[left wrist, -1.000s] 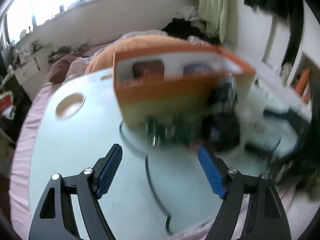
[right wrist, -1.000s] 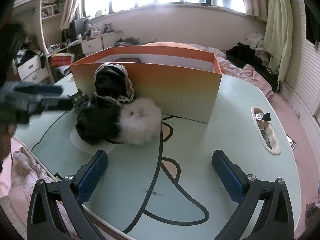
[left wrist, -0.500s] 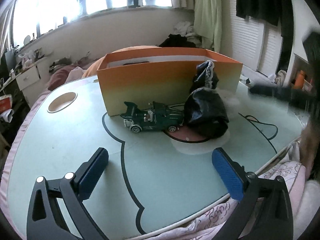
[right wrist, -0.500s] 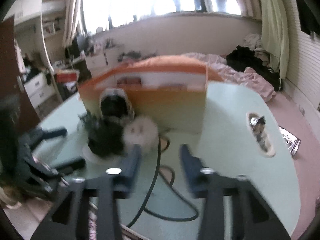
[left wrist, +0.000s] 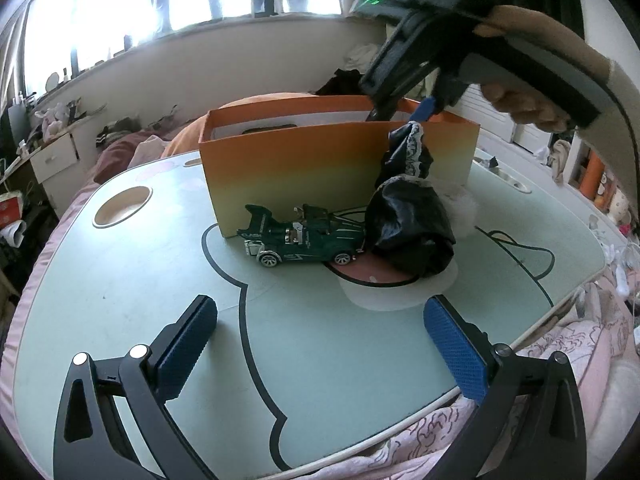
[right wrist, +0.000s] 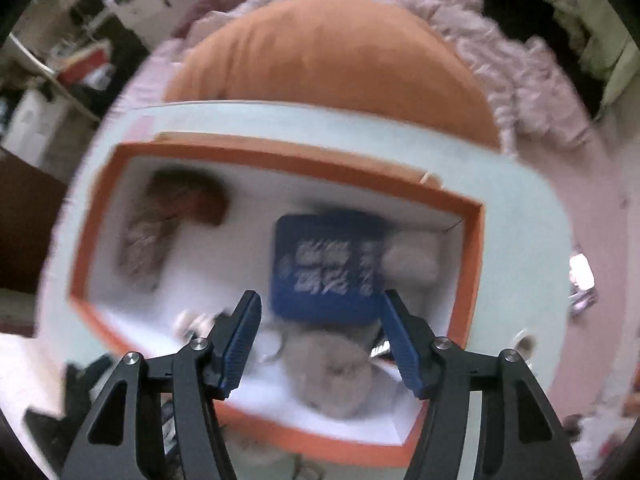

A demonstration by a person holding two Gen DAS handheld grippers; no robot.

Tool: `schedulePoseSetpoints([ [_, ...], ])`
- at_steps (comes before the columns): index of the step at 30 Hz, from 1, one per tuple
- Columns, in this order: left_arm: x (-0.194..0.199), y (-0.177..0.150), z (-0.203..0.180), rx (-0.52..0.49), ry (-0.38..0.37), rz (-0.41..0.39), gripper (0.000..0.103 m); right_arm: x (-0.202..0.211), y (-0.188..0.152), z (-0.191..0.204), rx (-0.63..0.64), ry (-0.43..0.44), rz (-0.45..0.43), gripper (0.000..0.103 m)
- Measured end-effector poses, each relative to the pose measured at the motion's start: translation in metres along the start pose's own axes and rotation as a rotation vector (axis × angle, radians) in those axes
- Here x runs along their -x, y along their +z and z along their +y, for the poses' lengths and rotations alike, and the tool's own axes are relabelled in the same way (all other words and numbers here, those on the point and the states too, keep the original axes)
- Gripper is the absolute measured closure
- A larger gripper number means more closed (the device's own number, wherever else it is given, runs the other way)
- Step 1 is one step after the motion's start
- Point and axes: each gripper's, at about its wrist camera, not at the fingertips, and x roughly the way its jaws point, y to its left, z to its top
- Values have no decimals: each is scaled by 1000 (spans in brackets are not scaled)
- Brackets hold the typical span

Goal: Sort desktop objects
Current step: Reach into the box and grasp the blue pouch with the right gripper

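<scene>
An orange box (left wrist: 320,152) stands on the pale green table (left wrist: 120,280). In front of it lie a green toy car (left wrist: 300,240), a black lace-trimmed cloth item (left wrist: 408,216) and a white fluffy ball (left wrist: 464,212). My left gripper (left wrist: 320,344) is open and empty, low over the table's near side. My right gripper (right wrist: 320,332) is open over the box (right wrist: 280,152), looking down into it; it also shows in the left wrist view (left wrist: 408,112). The blurred box interior holds a blue packet (right wrist: 324,264), a brown item (right wrist: 168,224) and a pale fluffy thing (right wrist: 332,376).
A round cup recess (left wrist: 120,206) sits at the table's far left and an oval recess (left wrist: 508,180) at its right. A bed with an orange cushion (right wrist: 328,60) lies behind the table. Pink bedding (left wrist: 560,380) borders the near edge.
My right gripper has swung up from the table's front to above the orange box and now points down into it. My left gripper has held nearly still, open.
</scene>
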Motion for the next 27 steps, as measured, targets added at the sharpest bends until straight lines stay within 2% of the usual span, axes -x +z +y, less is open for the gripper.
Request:
schedulePoseSetpoints([
  [2,0,0,0,-2,1,-1,0,-8,6,10,41,-12,24,32],
  [3,0,0,0,-1,1,-1,0,-11,8,15,61,-24,26,23],
  [4,0,0,1,-1,1,-1,0,-15,10,23,83,-53,27,20],
  [6,1,0,0,-3,2,-2,0,-22,14,37,127,-139,20,19],
  [9,0,0,0,-2,2,-1,0,-30,13,46,172,-211,5,17],
  [16,1,0,-1,-6,4,-2,0,-31,13,31,85,-115,62,16],
  [17,1,-1,-1,-5,1,-2,0,-31,13,30,75,-73,72,17],
  [18,1,-1,0,-4,-1,0,0,-33,13,27,41,7,94,15],
  [21,1,0,-1,-4,-1,-1,0,-25,7,32,71,-10,42,18],
  [24,1,0,0,-5,-2,-1,0,-11,-3,37,80,3,-32,37],
  [27,1,0,0,-4,-2,-1,0,-2,-9,35,72,27,-95,37],
])
